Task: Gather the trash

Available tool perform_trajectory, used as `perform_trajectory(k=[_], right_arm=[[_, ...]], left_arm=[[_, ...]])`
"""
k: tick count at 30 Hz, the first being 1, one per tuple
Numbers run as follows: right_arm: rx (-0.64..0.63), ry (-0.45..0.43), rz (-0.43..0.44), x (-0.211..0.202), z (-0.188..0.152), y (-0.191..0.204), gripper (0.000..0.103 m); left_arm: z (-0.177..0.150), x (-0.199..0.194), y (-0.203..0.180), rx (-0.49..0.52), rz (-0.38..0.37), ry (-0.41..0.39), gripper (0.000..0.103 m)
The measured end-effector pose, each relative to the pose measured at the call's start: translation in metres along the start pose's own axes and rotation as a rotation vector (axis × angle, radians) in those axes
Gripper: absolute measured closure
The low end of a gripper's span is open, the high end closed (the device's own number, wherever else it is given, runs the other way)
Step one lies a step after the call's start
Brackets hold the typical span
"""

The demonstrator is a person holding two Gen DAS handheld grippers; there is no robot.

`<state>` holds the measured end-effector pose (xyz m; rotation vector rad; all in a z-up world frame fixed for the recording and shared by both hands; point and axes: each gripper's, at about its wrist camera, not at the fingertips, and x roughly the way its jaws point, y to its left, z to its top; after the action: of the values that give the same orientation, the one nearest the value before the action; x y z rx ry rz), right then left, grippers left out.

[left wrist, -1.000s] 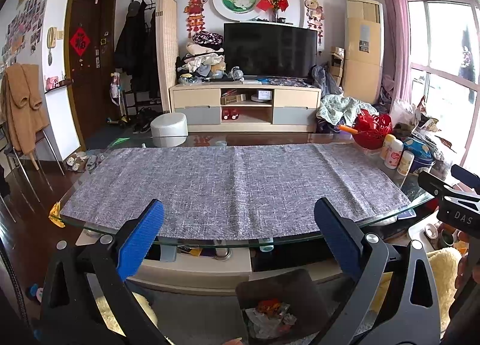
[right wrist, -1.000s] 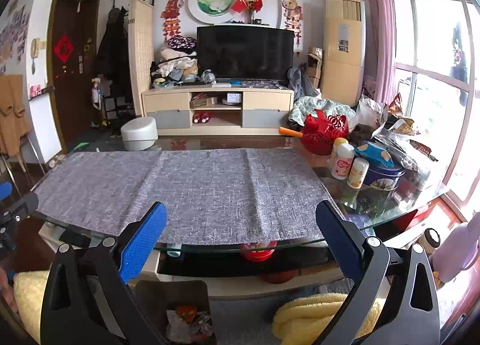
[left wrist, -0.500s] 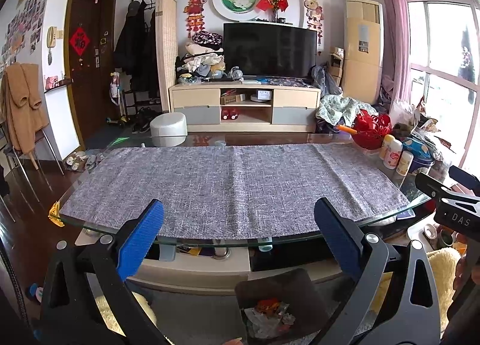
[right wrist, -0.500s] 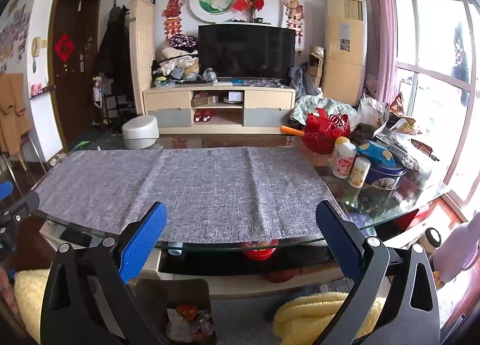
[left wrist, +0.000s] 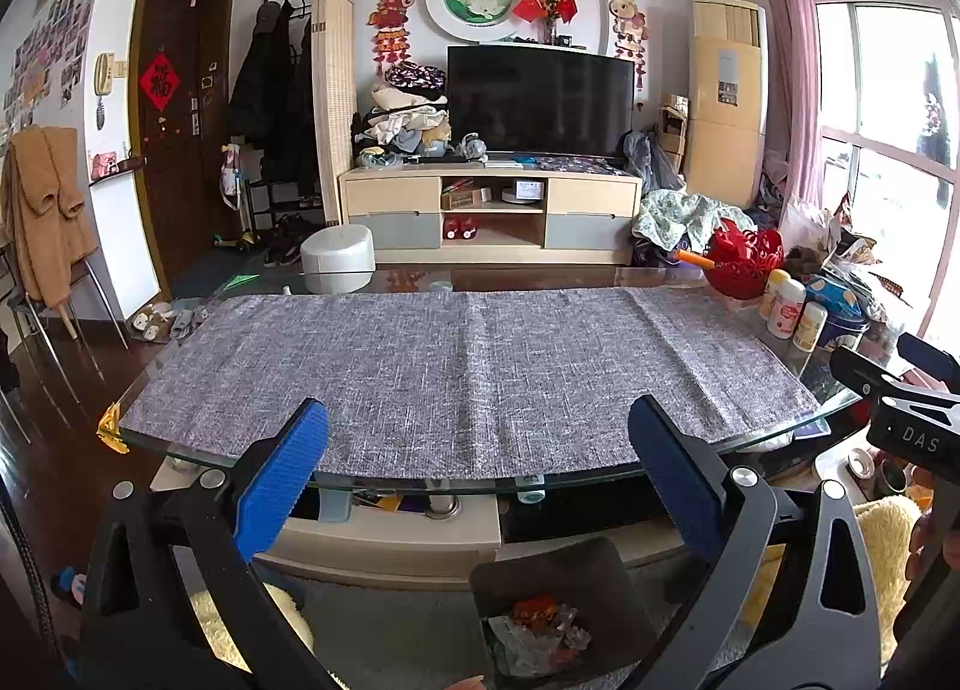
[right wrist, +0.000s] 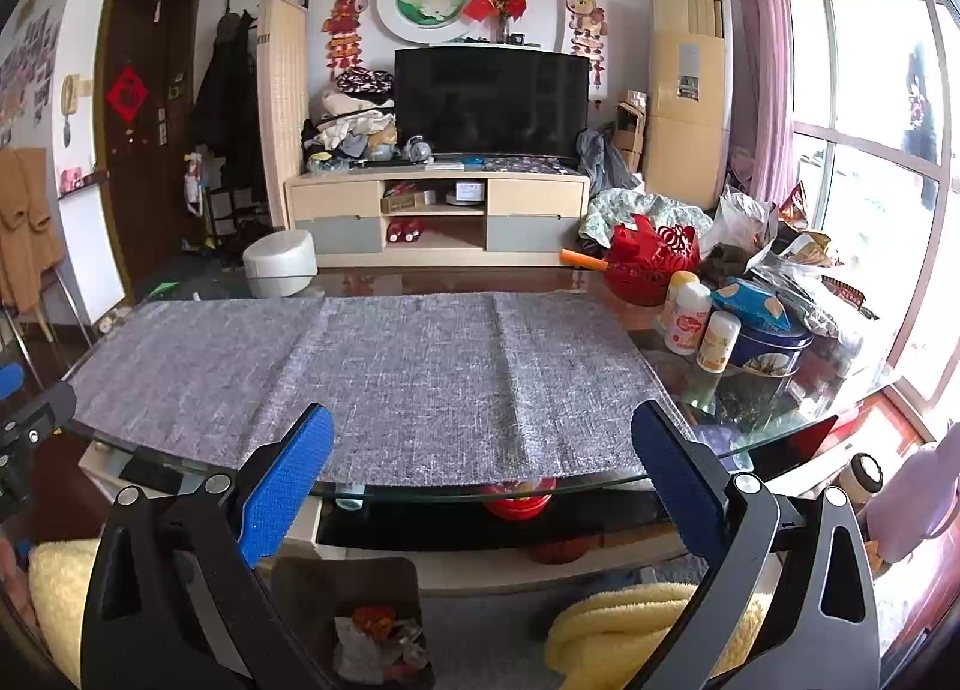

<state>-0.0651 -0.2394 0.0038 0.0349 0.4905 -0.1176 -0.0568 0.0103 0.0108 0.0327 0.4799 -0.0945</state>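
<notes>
A dark bin (left wrist: 555,570) stands on the floor in front of the table, with crumpled wrappers (left wrist: 537,630) lying in it; the right wrist view shows the same bin (right wrist: 354,582) at lower left. My left gripper (left wrist: 477,432) is open and empty, held over the near edge of the glass table (left wrist: 150,390). My right gripper (right wrist: 483,438) is open and empty too, at the same near edge further right. A grey cloth (left wrist: 468,366) covers the tabletop with nothing lying on it. The right gripper's body (left wrist: 900,420) shows at the right edge of the left wrist view.
Bottles (right wrist: 687,318), a blue tin (right wrist: 768,345), a red basket (right wrist: 651,261) and bags (right wrist: 798,264) crowd the table's right end. Yellow fluffy cushions (right wrist: 612,624) lie on the floor beside the bin. A TV cabinet (left wrist: 489,219) and a white stool (left wrist: 336,264) stand beyond.
</notes>
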Motion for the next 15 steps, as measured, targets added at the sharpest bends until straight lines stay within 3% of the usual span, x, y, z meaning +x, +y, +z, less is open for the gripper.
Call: perform_trajectory(k=[15], right_arm=[[0.003, 0.001, 0.003, 0.0019, 0.0002, -0.0014, 0.003]], left_arm=[[0.0003, -0.0002, -0.0006, -0.001, 0.001, 0.001, 0.008]])
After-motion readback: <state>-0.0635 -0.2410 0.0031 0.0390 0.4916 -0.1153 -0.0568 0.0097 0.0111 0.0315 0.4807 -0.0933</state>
